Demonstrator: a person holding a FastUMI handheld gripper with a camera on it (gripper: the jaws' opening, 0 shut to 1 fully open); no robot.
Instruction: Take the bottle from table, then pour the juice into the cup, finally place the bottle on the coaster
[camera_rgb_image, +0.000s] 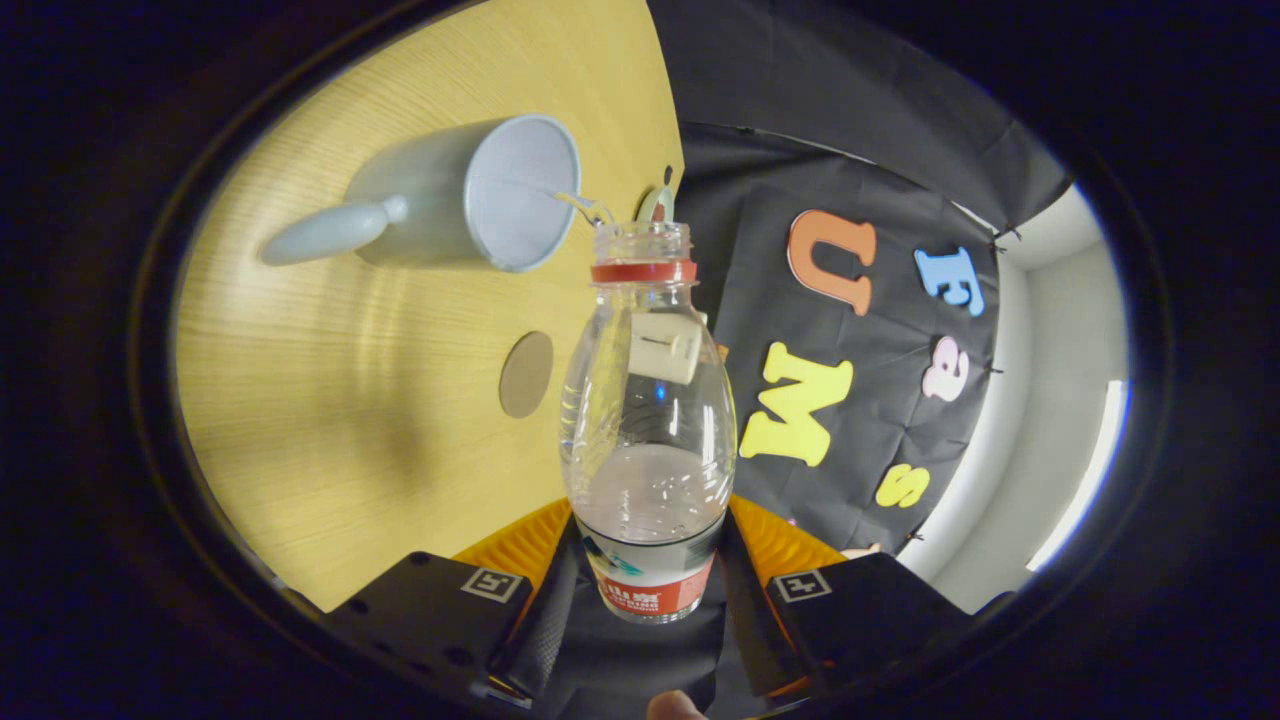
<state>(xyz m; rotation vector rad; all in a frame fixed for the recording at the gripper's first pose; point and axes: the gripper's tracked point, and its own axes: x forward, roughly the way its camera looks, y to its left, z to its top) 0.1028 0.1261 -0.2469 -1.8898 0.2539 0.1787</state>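
A clear plastic bottle (648, 420) with a red neck ring and no cap sits between my fingers, and my gripper (648, 590) is shut on its labelled lower body. The whole view is rolled, so the bottle is tipped over the wooden table (330, 420). A thin stream of clear liquid leaves the bottle's mouth and runs into the light grey cup (470, 195) just beyond it; the cup has a long handle. Some liquid remains in the bottle's lower half. A round brown coaster (526, 374) lies on the table beside the bottle's shoulder, between the cup and my fingers.
The table's edge runs just behind the bottle's neck, with the booth's black cloth wall (850, 130) past it. A small pale object (655, 203) sits at the table edge by the bottle's mouth. A fingertip (672, 706) shows below the gripper.
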